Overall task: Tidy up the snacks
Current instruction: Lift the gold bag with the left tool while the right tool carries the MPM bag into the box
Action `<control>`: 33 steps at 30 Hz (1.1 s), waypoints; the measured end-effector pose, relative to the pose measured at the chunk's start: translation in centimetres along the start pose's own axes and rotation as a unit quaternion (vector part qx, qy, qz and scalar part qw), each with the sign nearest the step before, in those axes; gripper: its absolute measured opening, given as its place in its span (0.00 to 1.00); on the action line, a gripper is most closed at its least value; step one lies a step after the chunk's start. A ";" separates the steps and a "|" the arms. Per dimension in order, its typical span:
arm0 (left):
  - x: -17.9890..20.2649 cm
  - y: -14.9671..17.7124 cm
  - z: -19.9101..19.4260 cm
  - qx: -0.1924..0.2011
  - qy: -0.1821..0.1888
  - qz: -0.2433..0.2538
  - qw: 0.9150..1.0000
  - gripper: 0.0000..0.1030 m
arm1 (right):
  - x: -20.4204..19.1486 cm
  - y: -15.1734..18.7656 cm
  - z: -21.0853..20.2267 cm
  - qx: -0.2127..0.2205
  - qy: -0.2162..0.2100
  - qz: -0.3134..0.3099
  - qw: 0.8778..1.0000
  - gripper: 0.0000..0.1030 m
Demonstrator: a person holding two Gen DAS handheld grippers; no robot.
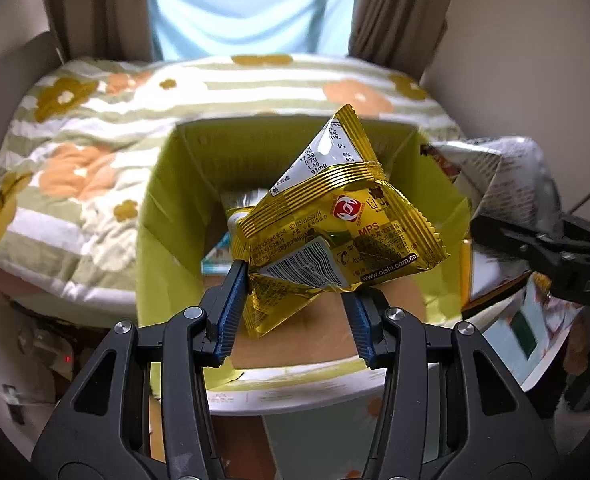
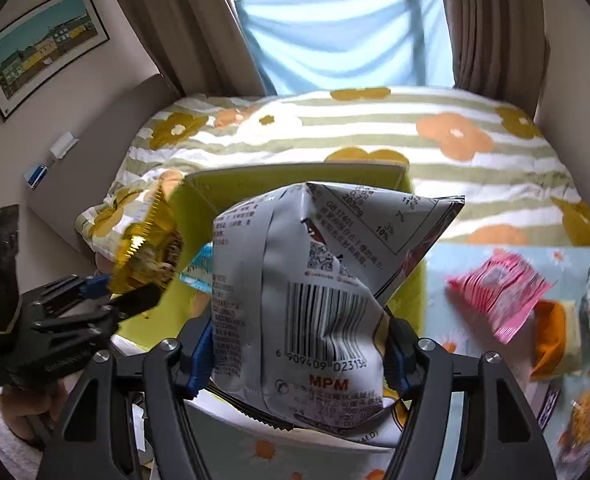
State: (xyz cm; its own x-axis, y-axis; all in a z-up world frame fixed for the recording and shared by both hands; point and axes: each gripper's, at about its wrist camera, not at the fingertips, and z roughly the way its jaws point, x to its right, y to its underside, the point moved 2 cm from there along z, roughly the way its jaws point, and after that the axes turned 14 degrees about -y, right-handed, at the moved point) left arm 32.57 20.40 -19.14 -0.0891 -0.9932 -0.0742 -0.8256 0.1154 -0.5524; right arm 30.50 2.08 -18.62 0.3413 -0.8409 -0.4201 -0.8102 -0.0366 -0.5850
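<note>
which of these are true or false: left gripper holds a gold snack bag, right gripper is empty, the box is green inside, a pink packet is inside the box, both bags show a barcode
1. The left gripper holds a gold snack bag. True.
2. The right gripper is empty. False: it is shut on a silver snack bag.
3. The box is green inside. True.
4. A pink packet is inside the box. False: it lies outside, on the light blue floral surface to the right of the box.
5. Both bags show a barcode. True.
</note>
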 end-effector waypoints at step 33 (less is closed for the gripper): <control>-0.6 3.2 -1.7 -0.013 -0.044 -0.020 0.999 1.00 | 1.2 2.3 2.8 -0.024 -0.009 0.006 1.000 0.99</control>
State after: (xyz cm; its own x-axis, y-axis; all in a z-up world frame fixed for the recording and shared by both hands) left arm 29.06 21.35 -19.46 -0.0075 -0.9921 -0.1252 -0.8418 0.0738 -0.5347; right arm 30.41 2.47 -22.40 0.3395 -0.8313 -0.4402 -0.8361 -0.0523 -0.5461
